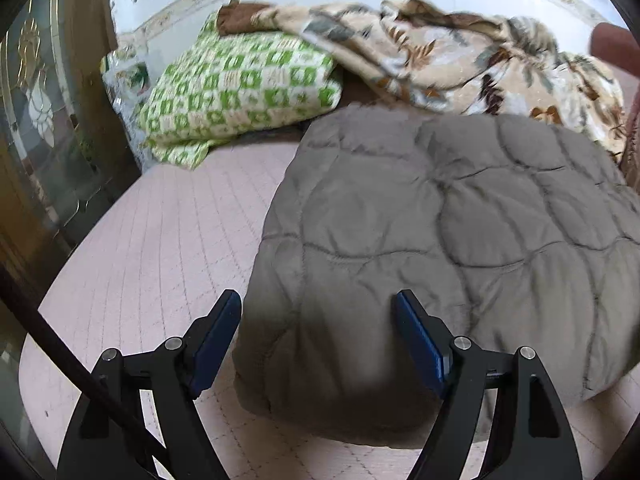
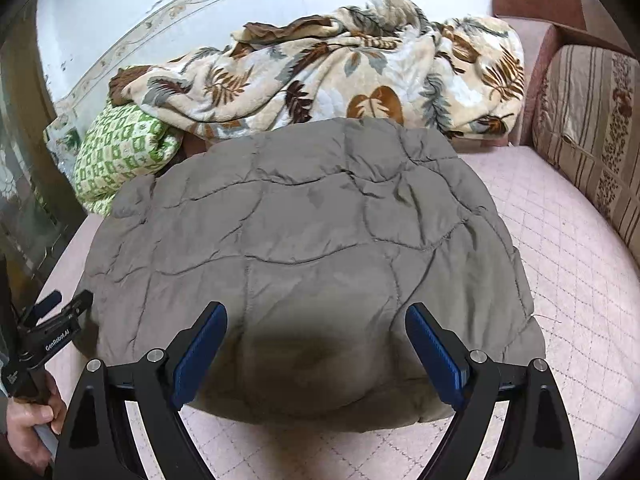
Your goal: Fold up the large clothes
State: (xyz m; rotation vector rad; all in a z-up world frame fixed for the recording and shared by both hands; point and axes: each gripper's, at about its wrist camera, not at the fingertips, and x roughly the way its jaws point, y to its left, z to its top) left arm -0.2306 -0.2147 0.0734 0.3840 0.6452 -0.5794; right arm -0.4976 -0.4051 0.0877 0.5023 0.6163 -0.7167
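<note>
A grey-brown quilted garment (image 2: 312,240) lies folded into a thick rectangular bundle on the pink quilted bed cover (image 2: 568,280). In the left wrist view the same garment (image 1: 440,232) fills the centre and right. My left gripper (image 1: 319,300) hovers open above the bundle's near left corner, nothing between its blue pads. My right gripper (image 2: 316,312) hangs open over the bundle's near edge, jaws wide and empty. The left gripper (image 2: 60,308) also shows at the left edge of the right wrist view, held by a hand (image 2: 32,420).
A green-and-white checked pillow (image 1: 240,88) and a crumpled leaf-print blanket (image 2: 340,76) lie at the back against the pale wall. A striped sofa cushion (image 2: 592,128) borders the right side. A dark wood and glass cabinet (image 1: 52,120) stands at the left.
</note>
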